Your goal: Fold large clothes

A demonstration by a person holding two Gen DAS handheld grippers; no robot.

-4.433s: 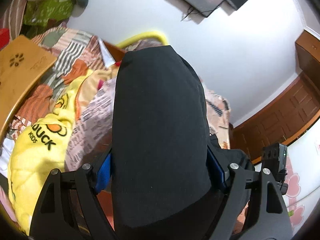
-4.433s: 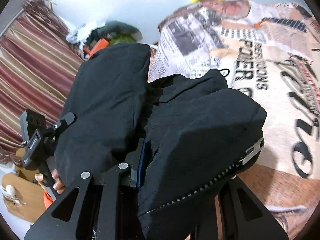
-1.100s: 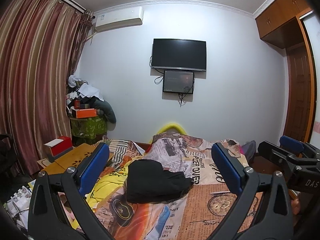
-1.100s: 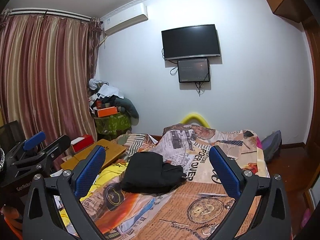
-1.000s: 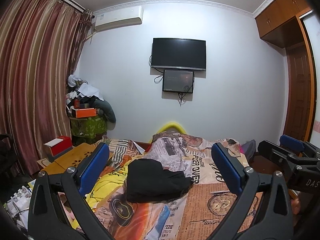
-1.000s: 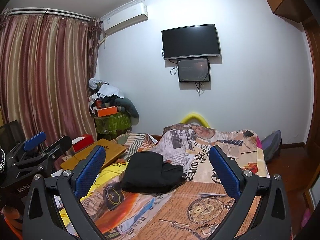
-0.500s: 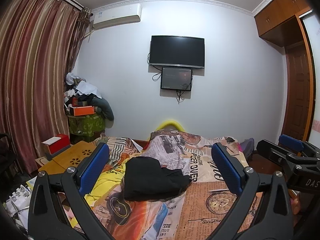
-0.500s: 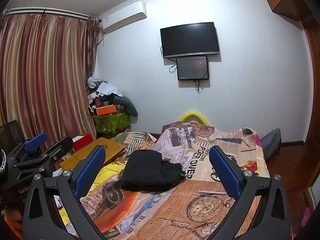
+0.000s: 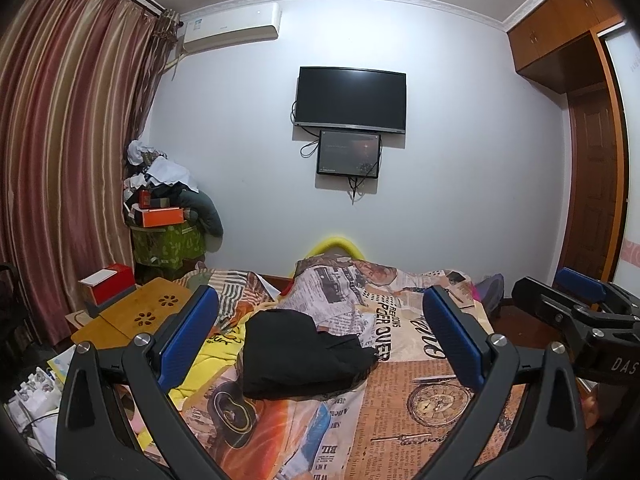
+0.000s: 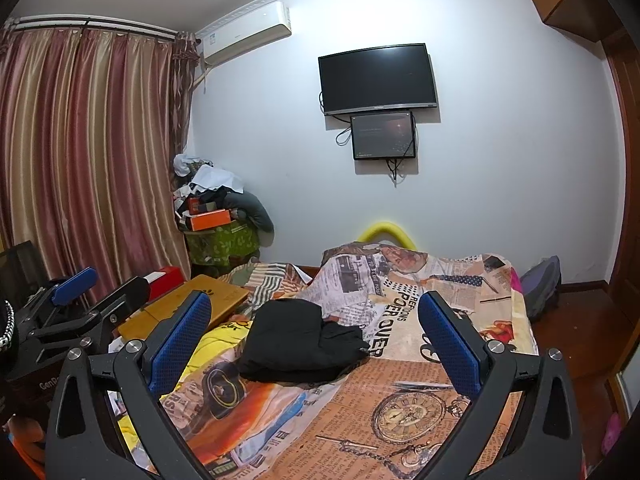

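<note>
A black garment [image 9: 300,356] lies folded in a compact heap in the middle of the bed; it also shows in the right wrist view [image 10: 298,342]. My left gripper [image 9: 320,328] is open and empty, held well back from the garment. My right gripper [image 10: 314,322] is open and empty too, likewise back from it. The right gripper's body shows at the right edge of the left wrist view [image 9: 580,312], and the left gripper's body at the left edge of the right wrist view [image 10: 72,312].
The bed has a newspaper-print cover [image 9: 432,392] and a yellow blanket [image 9: 208,360] at its left. A low wooden table [image 9: 132,320] with a red box [image 9: 106,284] stands left of the bed. A cluttered pile [image 9: 164,208], curtains and a wall TV [image 9: 350,100] lie behind.
Some seconds ago both grippers were shut on the black garment; now it lies on the bed and both are open and drawn back. Over the last second both views tilt slightly upward.
</note>
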